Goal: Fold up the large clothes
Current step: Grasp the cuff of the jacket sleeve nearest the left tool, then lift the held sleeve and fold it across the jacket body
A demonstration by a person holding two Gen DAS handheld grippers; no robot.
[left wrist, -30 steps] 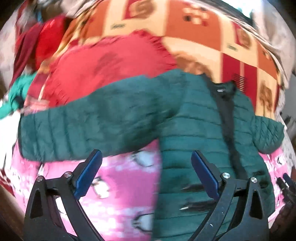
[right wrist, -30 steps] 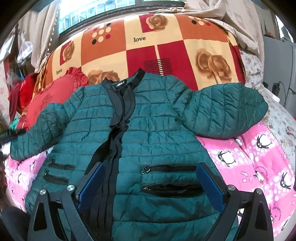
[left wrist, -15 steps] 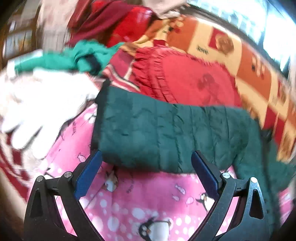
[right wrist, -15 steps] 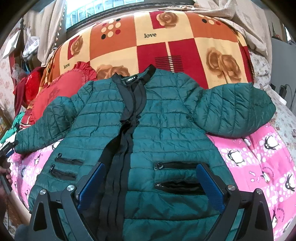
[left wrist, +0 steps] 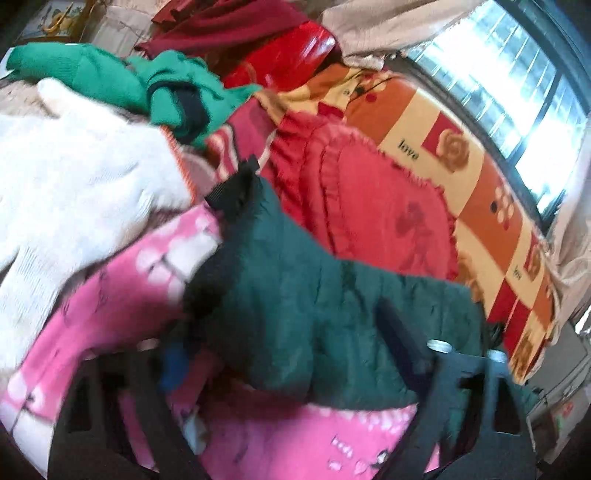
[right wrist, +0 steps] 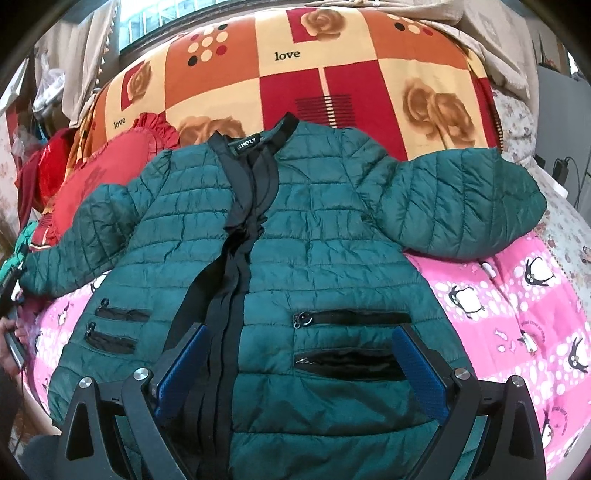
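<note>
1. A dark green quilted puffer jacket lies front-up on the bed, spread flat over a pink fleece blanket printed with penguins, its collar pointing toward the window end.
2. Its black zipper band runs down the middle, and the front is not zipped shut near the collar.
3. Black-edged zip pockets sit on both lower front panels.
4. The sleeve on the right of the right wrist view is folded into a rounded lump beside the body; the other sleeve stretches straight out toward the left edge of the bed.
5. The right gripper hangs over the lower front of the jacket with its blue-padded jaws spread wide, one over the zipper band and one past the pocket; they hold nothing.
6. The left gripper is at the cuff end of the outstretched sleeve. Its jaws are closing with the sleeve between them. The picture is blurred there, so I cannot tell whether the pads already press on the cloth.
7. The sleeve's black cuff sticks up beyond the jaws.
8. Behind the jacket lies a red frilled heart-shaped cushion and a quilt of orange, cream and red squares with roses.
9. To the left is a heap of clothes: a white knitted piece, a bright green garment, and something dark red.
10. A hand shows at the left edge of the right wrist view.
</note>
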